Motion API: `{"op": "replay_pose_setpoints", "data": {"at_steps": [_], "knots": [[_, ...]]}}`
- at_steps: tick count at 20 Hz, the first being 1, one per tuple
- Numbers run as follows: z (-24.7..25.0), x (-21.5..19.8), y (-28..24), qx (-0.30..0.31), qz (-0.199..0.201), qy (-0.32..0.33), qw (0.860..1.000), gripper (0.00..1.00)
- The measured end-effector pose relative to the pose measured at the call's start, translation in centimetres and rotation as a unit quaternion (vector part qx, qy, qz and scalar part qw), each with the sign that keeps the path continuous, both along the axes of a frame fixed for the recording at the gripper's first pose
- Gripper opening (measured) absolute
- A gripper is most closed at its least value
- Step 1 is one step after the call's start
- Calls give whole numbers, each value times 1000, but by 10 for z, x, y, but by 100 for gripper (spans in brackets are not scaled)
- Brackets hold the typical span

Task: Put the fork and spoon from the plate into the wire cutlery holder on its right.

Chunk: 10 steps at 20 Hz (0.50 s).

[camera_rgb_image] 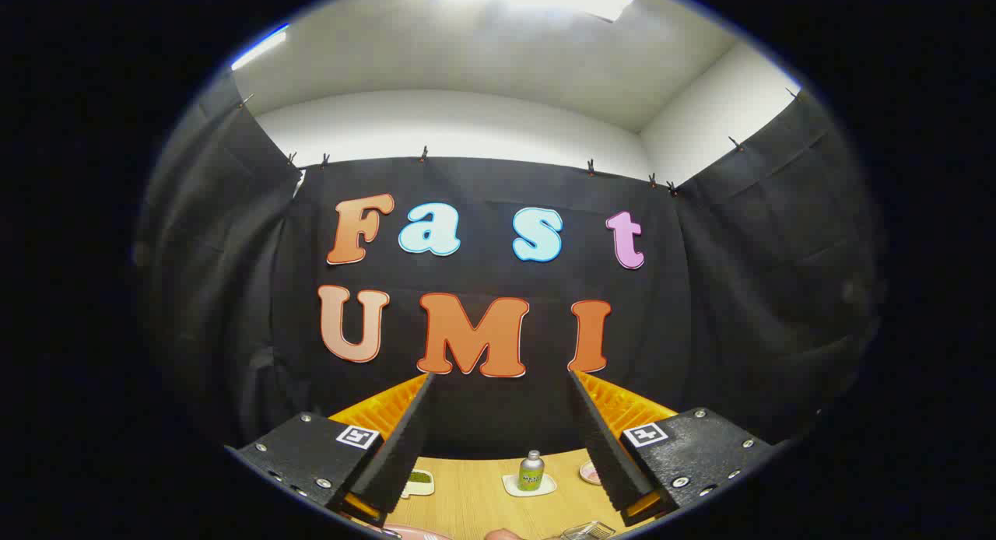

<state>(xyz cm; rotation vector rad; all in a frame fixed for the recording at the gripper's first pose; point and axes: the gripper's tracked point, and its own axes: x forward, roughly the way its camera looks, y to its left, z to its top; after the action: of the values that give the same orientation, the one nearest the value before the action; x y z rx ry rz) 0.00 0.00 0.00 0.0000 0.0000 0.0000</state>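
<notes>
Pale wooden surface (475,501) low ahead, closed behind by black cloth wall. At nearest edge of surface, between the jaws and just under them, rim of pink plate (416,533) peeking in, cut off, so fork and spoon on it cannot be told. Just to the right of it, top of thin wire cutlery holder (589,531), also cut off. Between plate and holder, small rounded pinkish thing, too little visible to name.

Gripper (498,447) held high and looking level, black jaws with orange ribbed inner parts spread wide apart, nothing between them, touching nothing.

Farther on the surface, beyond the jaws: small silver-and-green bottle (531,471) standing upright on a white square coaster (529,487). To the left, near the left finger, white square dish with something green in it (419,482). To the right, half hidden by the right finger, small pink round dish (589,471).
</notes>
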Motion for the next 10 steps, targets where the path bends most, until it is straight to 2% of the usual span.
{"op": "replay_pose_setpoints", "data": {"at_steps": [10], "knots": [[1,-13,14,-31,25,-10,999,99]]}}
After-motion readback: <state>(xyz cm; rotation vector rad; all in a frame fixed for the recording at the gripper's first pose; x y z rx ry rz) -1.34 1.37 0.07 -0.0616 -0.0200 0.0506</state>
